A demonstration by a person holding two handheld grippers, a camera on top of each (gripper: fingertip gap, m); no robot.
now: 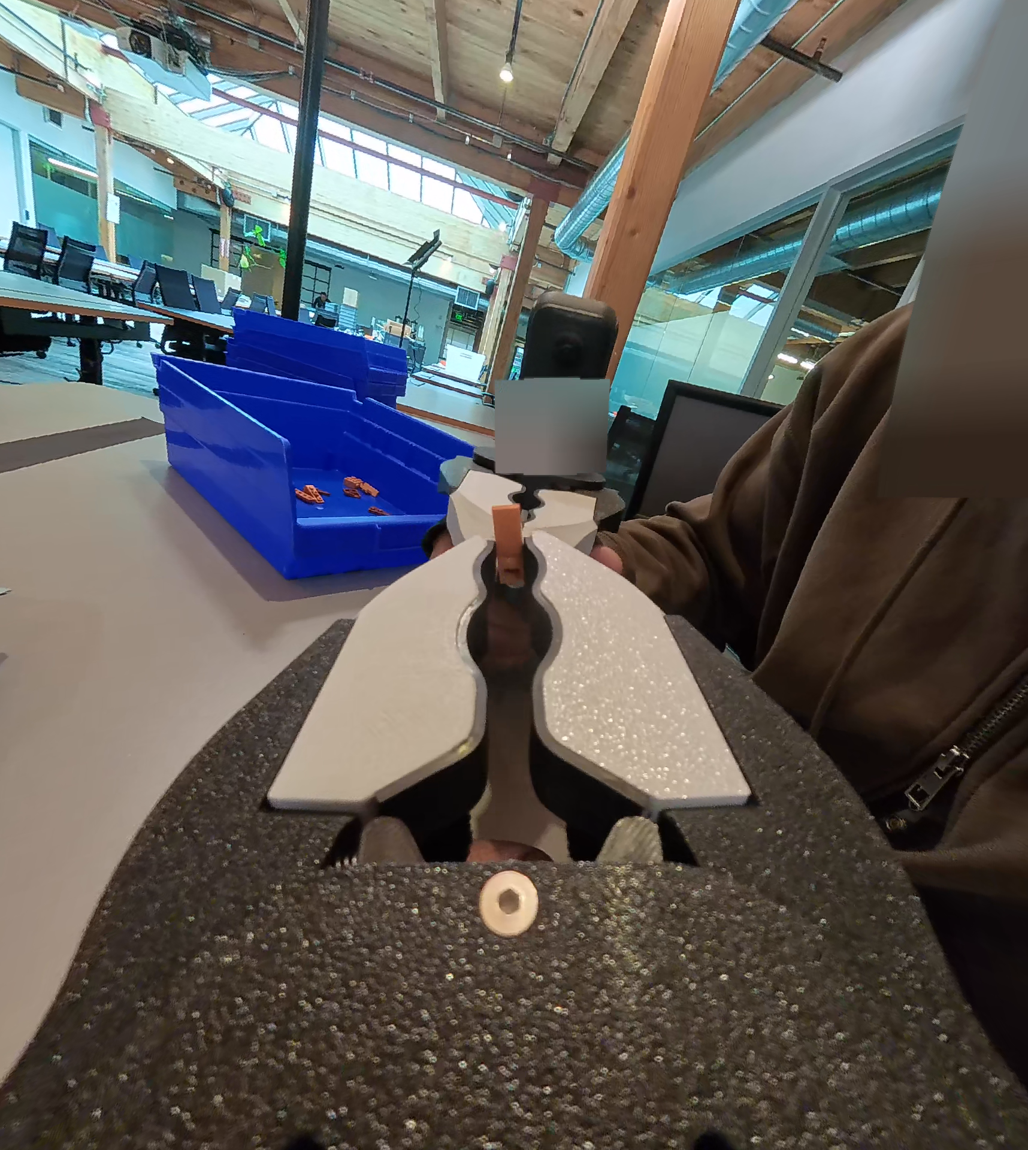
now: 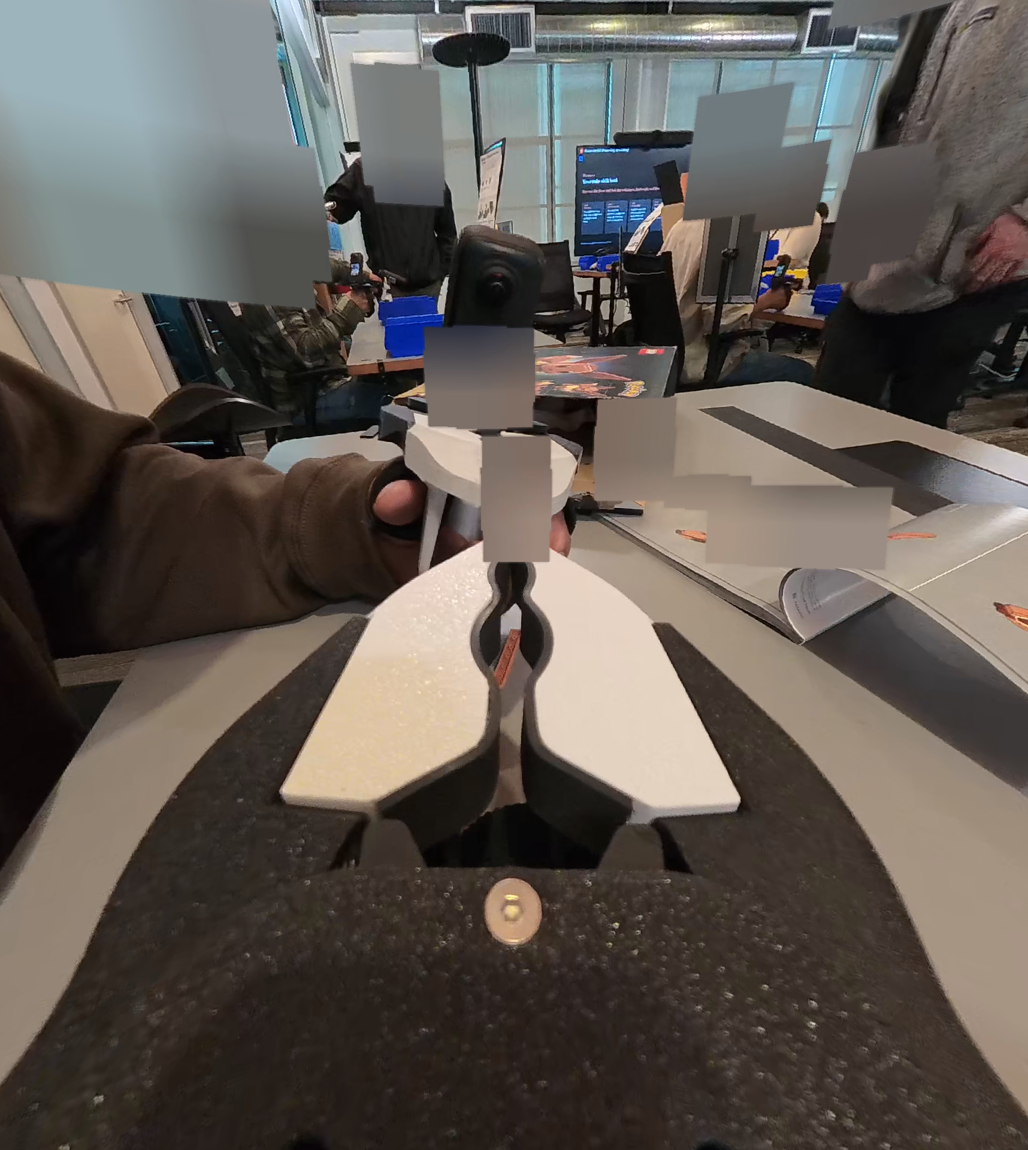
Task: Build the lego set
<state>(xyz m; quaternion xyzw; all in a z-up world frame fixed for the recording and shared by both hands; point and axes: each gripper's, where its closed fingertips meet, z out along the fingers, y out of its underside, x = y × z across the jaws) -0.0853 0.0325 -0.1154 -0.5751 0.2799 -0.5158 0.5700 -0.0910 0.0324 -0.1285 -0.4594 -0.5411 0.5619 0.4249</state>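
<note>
My left gripper is shut on a small orange lego piece that stands upright between its tips, above the grey table. My right gripper faces it just behind the piece, tip to tip. In the right wrist view my right gripper has its fingertips pressed together. A sliver of an orange piece shows through the gap farther back; I cannot tell whether it is gripped. The left gripper's white fingers show there, with their tips under a blurred patch.
A blue bin with several loose orange pieces stands on the table to the left, with more blue bins behind. An open instruction booklet lies at the right, and a lego box behind it. A person's brown sleeves hold both grippers. My two grippers' fingertips are within a few centimetres of each other.
</note>
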